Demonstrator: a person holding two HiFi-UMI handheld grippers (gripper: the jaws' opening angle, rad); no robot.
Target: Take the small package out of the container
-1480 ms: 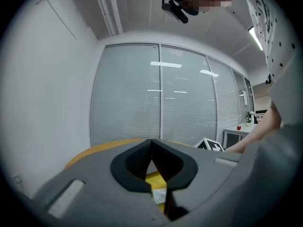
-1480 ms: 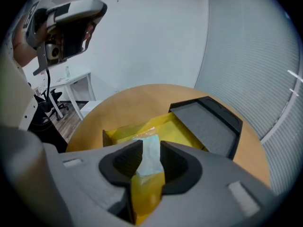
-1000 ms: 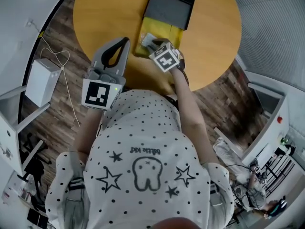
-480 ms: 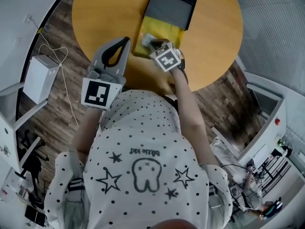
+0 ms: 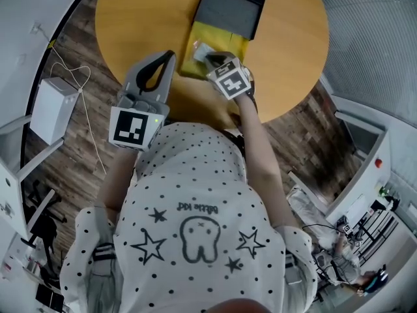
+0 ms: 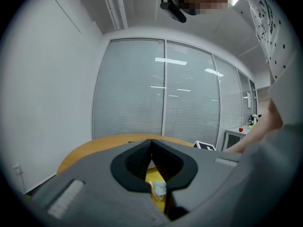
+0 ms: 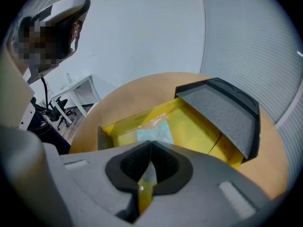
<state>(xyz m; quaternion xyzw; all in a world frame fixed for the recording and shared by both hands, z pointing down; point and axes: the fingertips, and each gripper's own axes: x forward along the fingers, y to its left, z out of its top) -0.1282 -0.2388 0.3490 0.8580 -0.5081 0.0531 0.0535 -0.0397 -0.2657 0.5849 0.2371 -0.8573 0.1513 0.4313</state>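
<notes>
An open yellow container (image 5: 238, 44) with a dark grey lid (image 5: 231, 8) folded back lies on the round wooden table (image 5: 143, 12). A small clear package (image 5: 199, 51) with pale blue contents lies at the container's near left. In the right gripper view the package (image 7: 154, 131) runs from the yellow floor in under the jaws. My right gripper (image 5: 210, 59) reaches into the container and is shut on the package's near edge (image 7: 150, 167). My left gripper (image 5: 171, 56) hovers over the table's near edge left of the container, shut with nothing in it.
A white box (image 5: 53, 109) with a cable sits on the wooden floor left of the table. The person's dotted shirt fills the lower head view. White desks (image 5: 365, 168) stand at the right. Bare tabletop lies left and right of the container.
The right gripper's jaws have closed over the package's near end inside the container. The left gripper holds its place.
</notes>
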